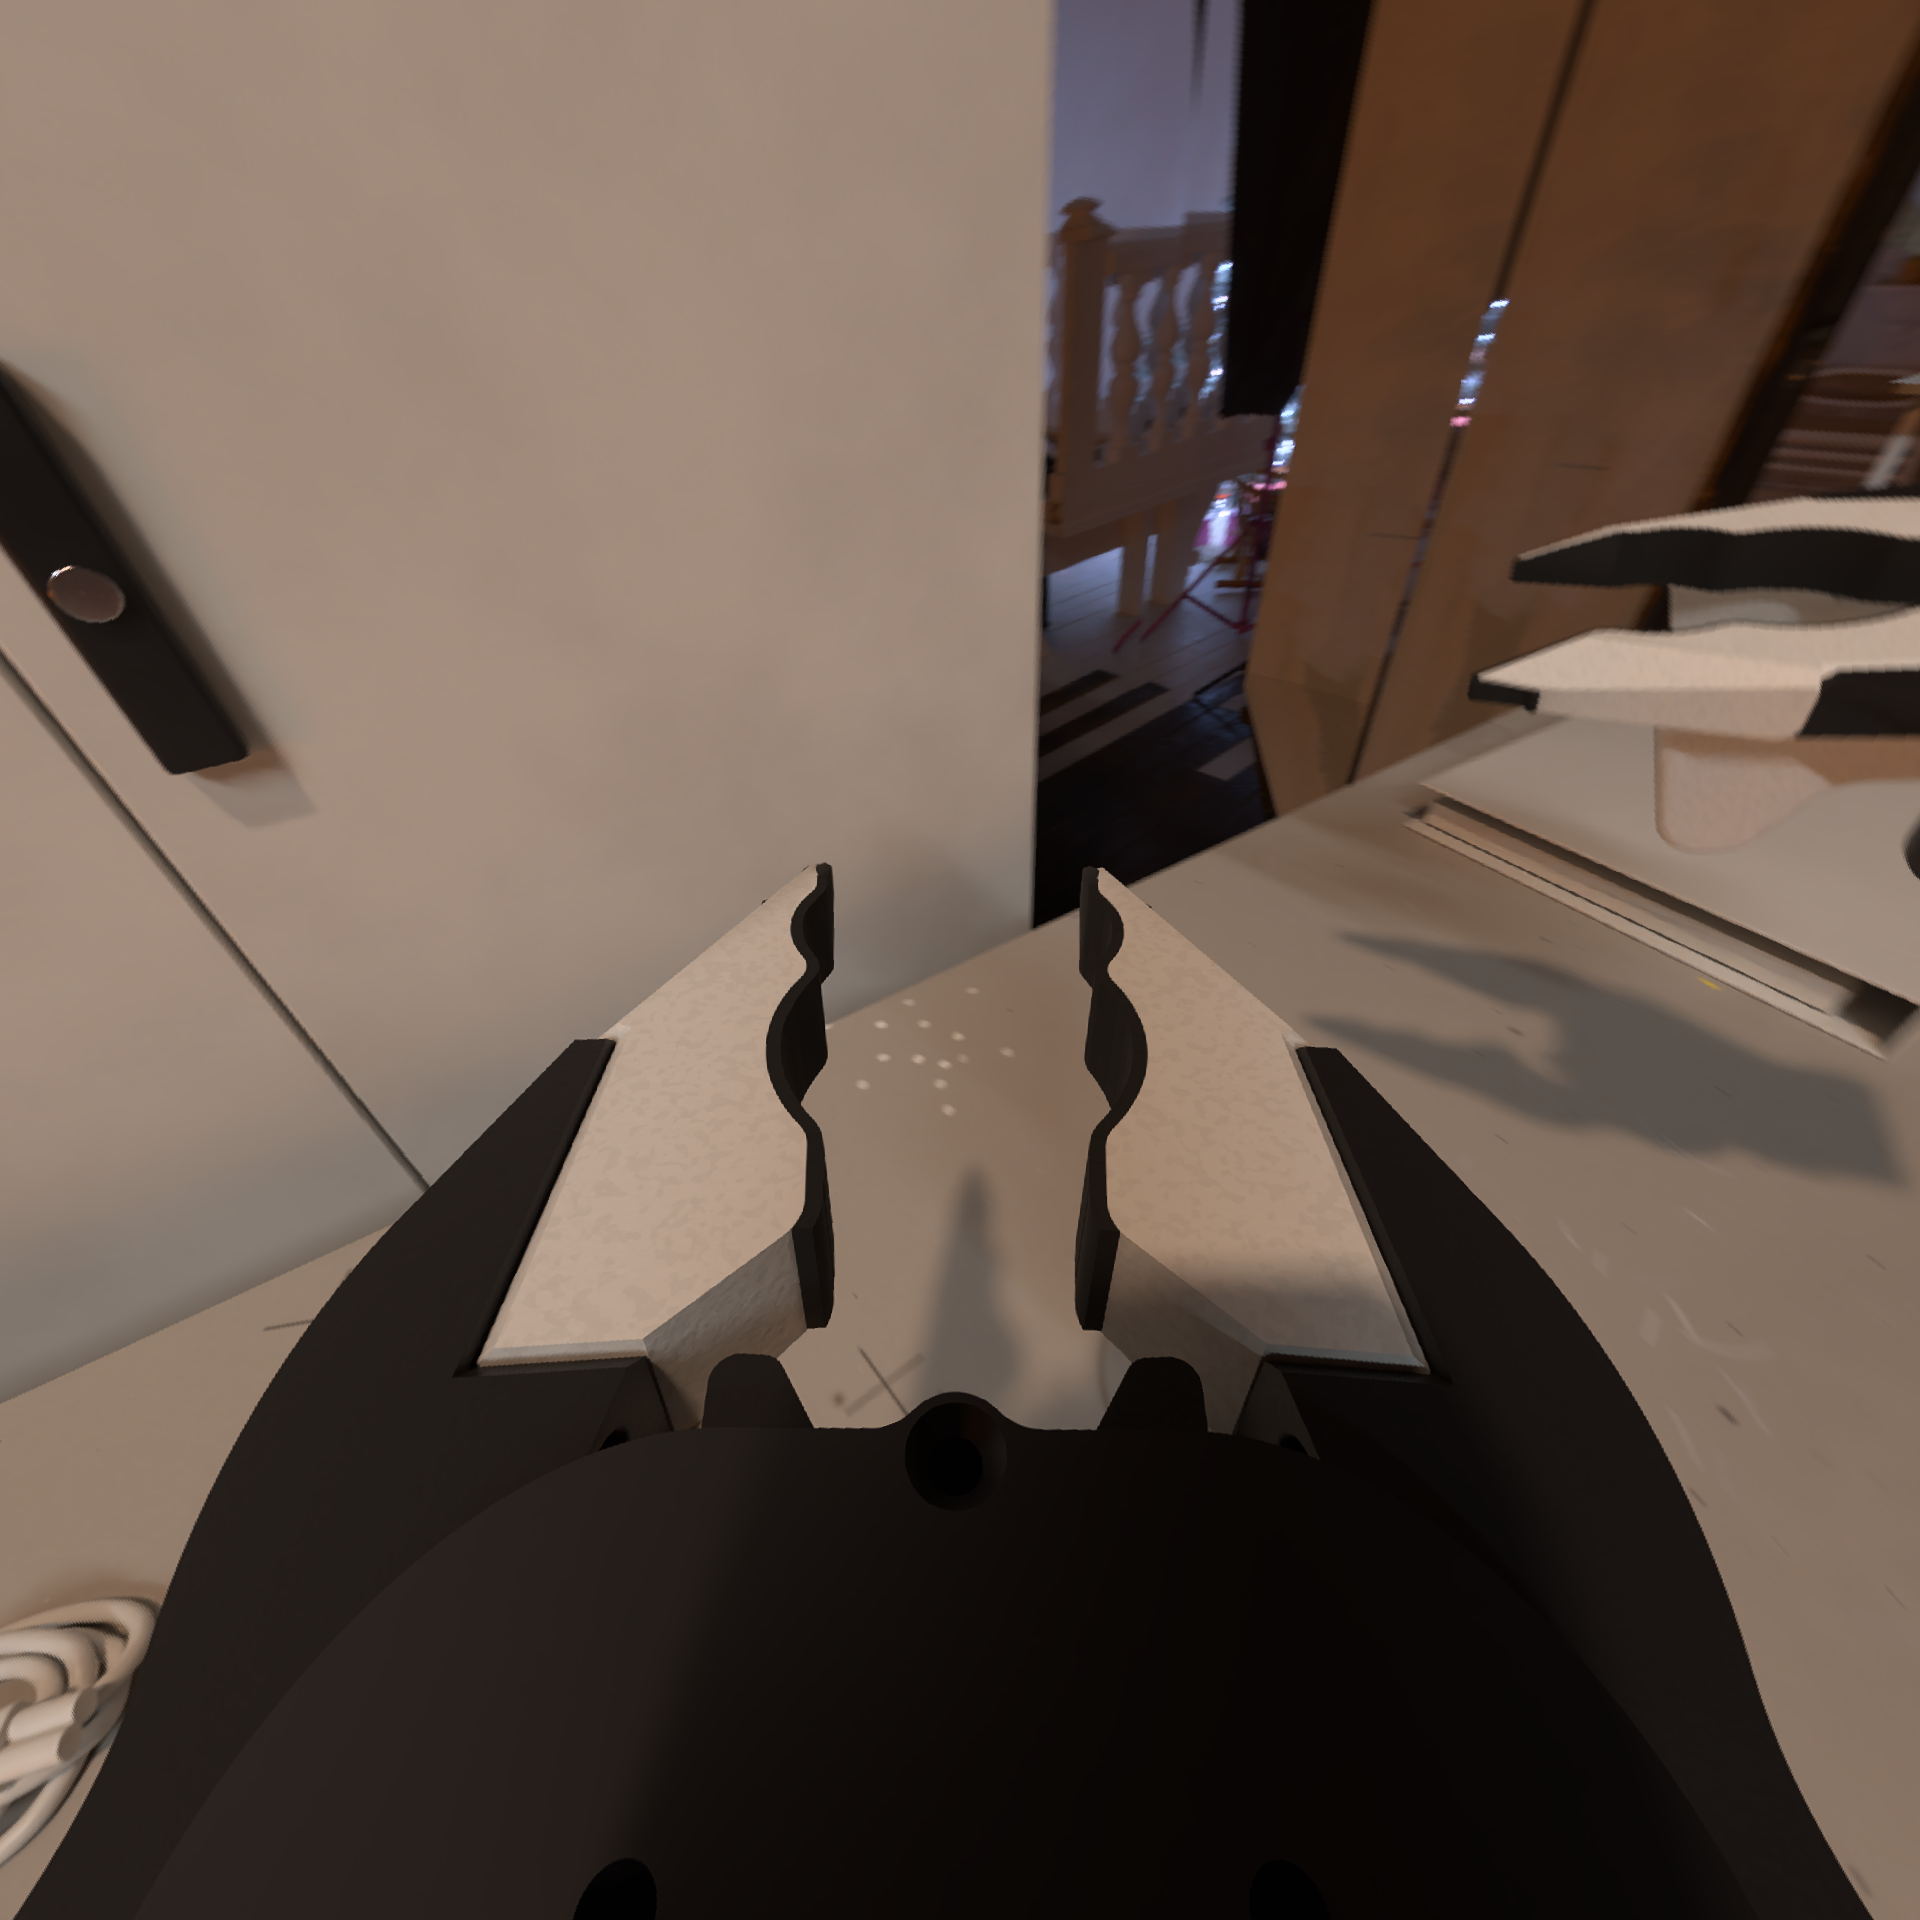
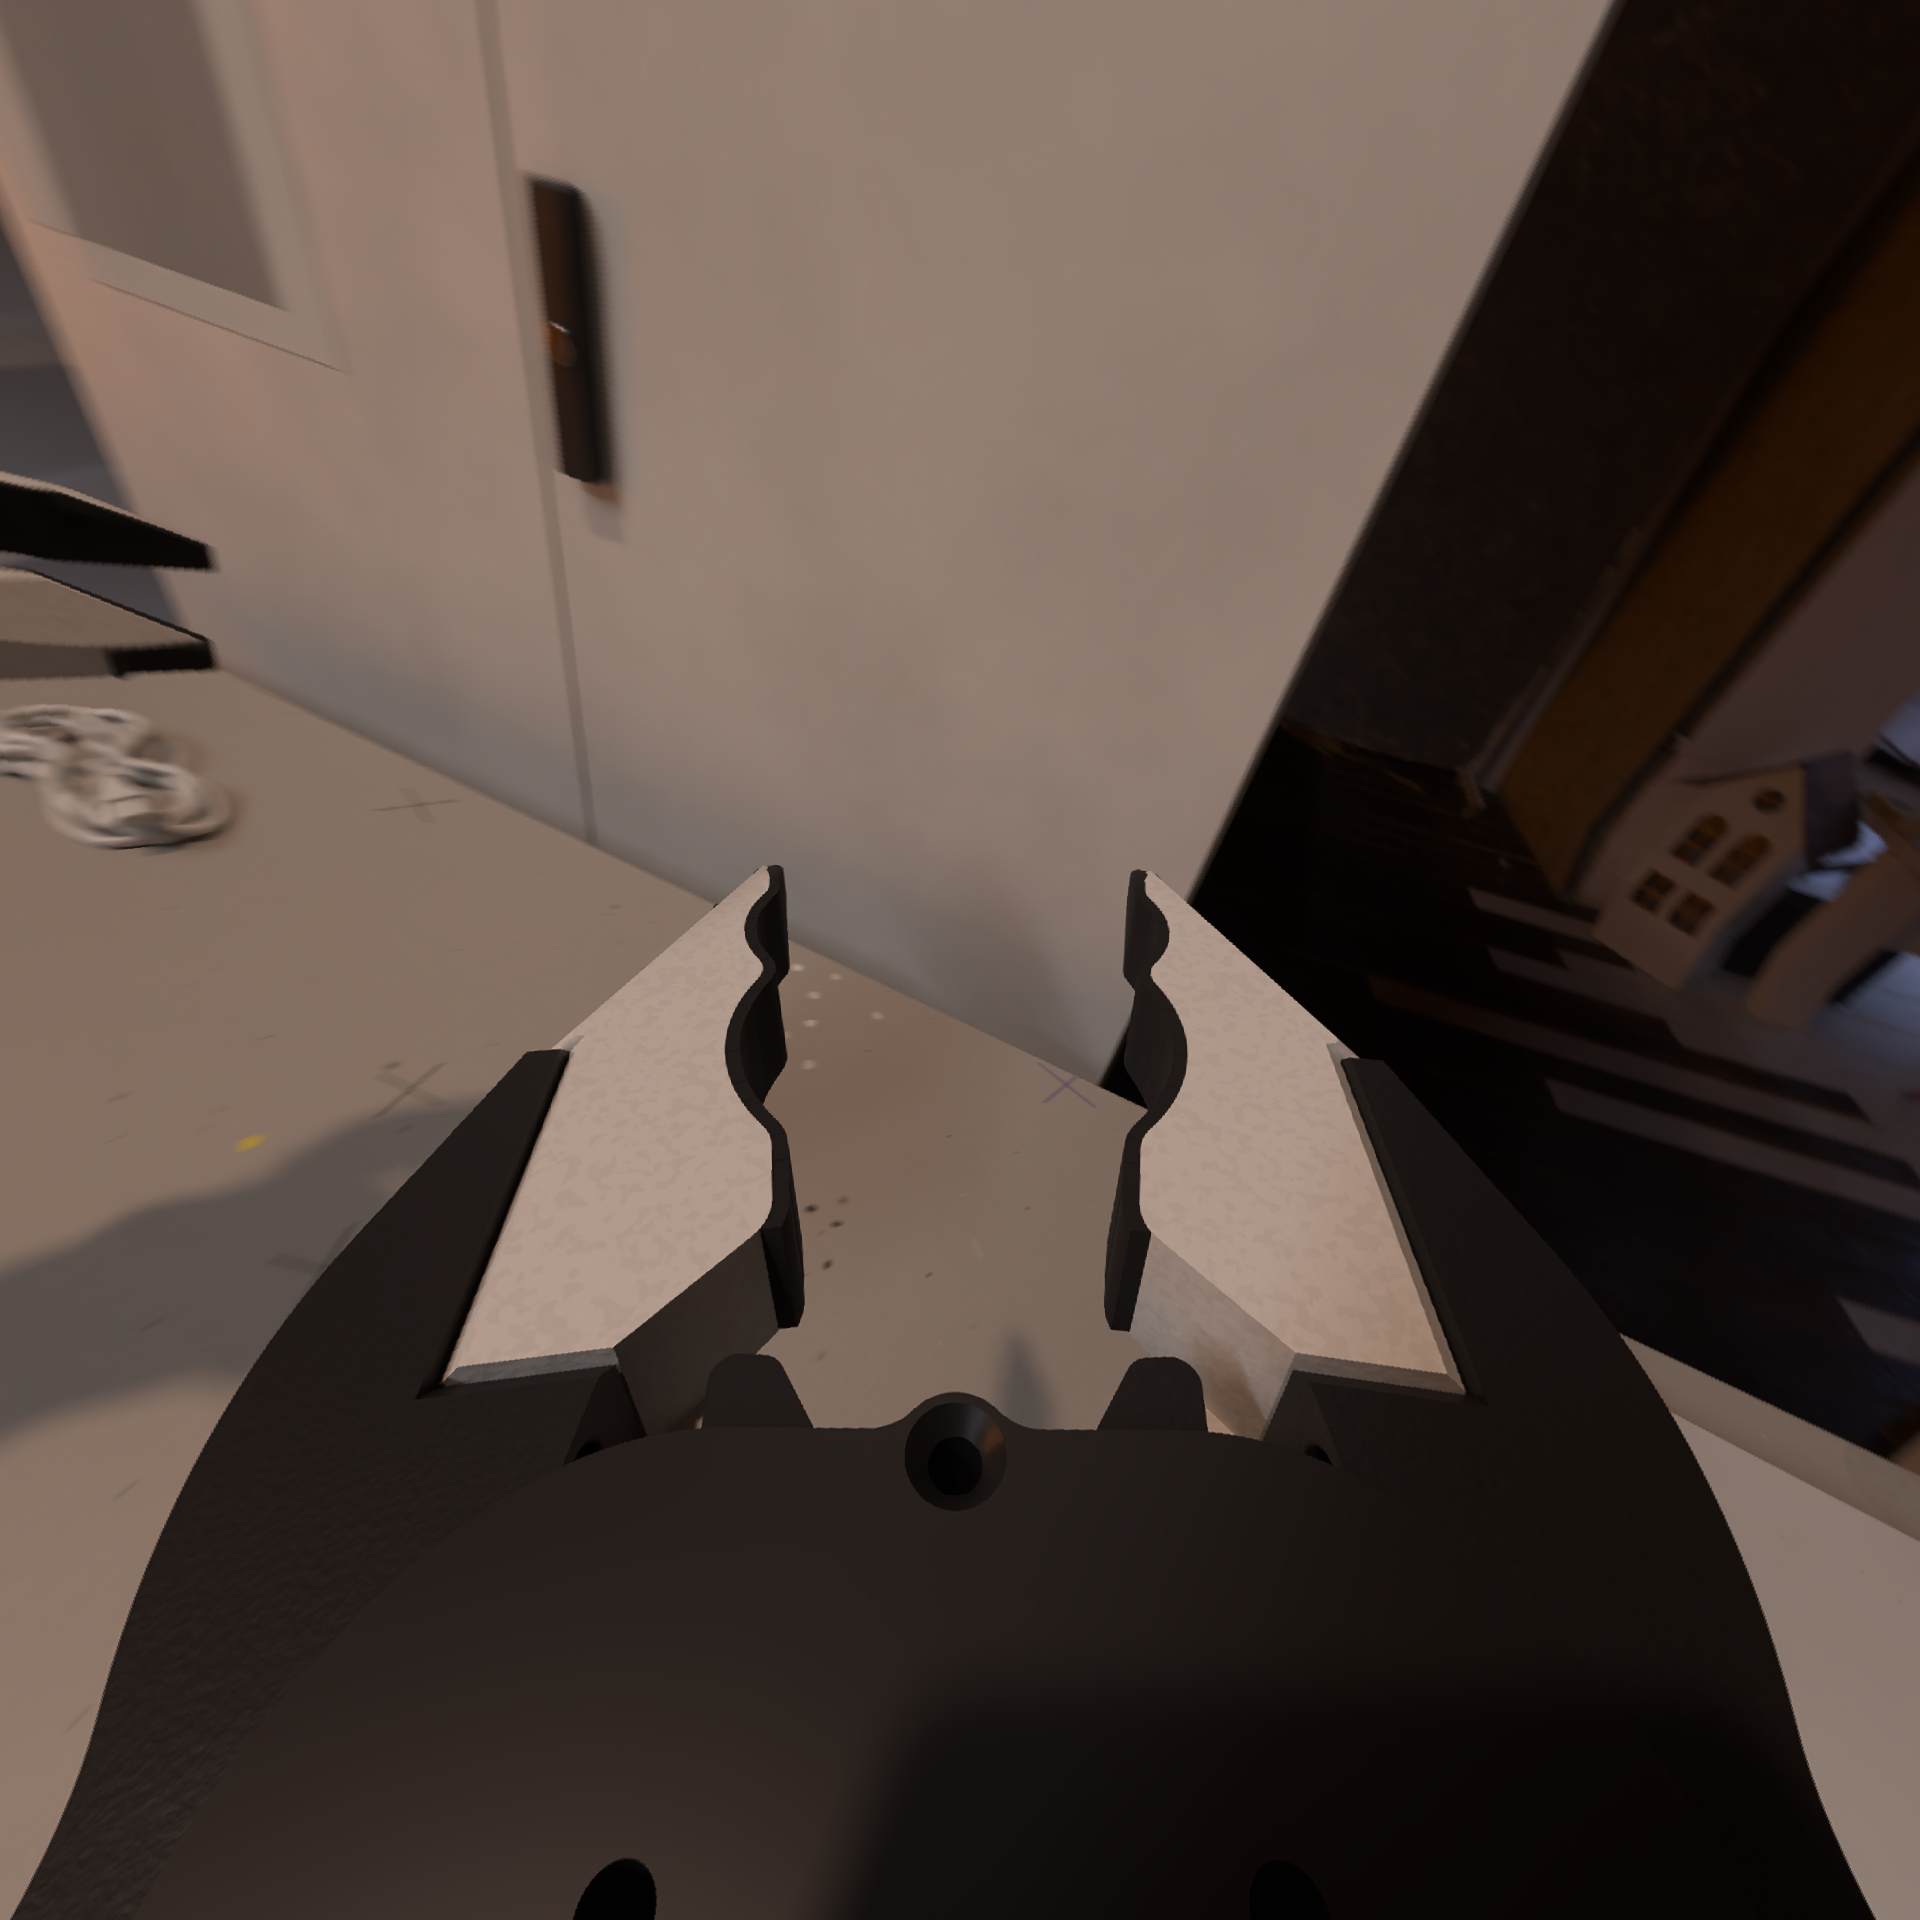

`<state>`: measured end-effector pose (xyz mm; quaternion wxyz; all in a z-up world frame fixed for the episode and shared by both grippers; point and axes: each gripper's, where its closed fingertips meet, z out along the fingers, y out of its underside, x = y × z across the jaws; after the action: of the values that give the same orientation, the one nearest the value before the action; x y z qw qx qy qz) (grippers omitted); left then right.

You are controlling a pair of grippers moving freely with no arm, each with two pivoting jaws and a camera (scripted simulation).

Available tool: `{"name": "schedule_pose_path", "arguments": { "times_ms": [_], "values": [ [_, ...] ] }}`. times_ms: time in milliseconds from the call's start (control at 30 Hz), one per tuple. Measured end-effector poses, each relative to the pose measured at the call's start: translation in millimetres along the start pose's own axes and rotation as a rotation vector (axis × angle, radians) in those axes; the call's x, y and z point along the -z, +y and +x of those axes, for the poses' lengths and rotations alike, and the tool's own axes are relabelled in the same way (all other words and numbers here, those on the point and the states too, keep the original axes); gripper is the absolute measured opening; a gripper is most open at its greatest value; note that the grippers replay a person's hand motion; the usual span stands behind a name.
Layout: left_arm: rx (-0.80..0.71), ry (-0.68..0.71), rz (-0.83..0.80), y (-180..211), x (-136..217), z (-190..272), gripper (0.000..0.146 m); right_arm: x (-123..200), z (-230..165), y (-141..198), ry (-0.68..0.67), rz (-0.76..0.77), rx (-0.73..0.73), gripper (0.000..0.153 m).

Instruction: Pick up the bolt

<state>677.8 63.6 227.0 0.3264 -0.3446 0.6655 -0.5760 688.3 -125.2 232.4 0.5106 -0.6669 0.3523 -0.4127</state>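
No bolt shows in either view. My left gripper point(image 1: 956, 894) is open and empty, low over the grey table point(image 1: 1507, 1403), pointing at the table's far corner by a white cabinet. My right gripper point(image 2: 956, 904) is open and empty, also low over the table point(image 2: 260, 987), near its far right corner. In the left wrist view the right gripper point(image 1: 1496, 629) hangs at the right, jaws apart. In the right wrist view the left gripper point(image 2: 206, 608) shows at the left edge, jaws apart.
A white cabinet point(image 1: 571, 468) with a black handle point(image 1: 104, 582) stands behind the table. A coiled white cable point(image 2: 114, 790) lies on the table's left part. A flat pale plate with a rail point(image 1: 1662, 914) lies at the right. Beyond the table's edge is a dark floor point(image 2: 1558, 1091).
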Motion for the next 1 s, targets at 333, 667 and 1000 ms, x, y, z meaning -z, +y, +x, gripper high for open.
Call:
{"name": "schedule_pose_path", "arguments": {
  "times_ms": [333, 667, 1000],
  "values": [
    [-0.264, 0.517, -0.321, 123, 102, 137, 0.026, 199, -95, 29, -0.349, 0.054, -0.018, 0.003],
    [-0.356, 0.676, -0.656, 206, 59, 180, 0.027, 279, -166, 145, -0.438, -0.09, -0.069, 0.02],
    [-0.415, 0.738, -0.803, 221, 54, 187, 0.013, 280, -172, 151, -0.487, -0.066, -0.049, 0.019]
  ]
}}
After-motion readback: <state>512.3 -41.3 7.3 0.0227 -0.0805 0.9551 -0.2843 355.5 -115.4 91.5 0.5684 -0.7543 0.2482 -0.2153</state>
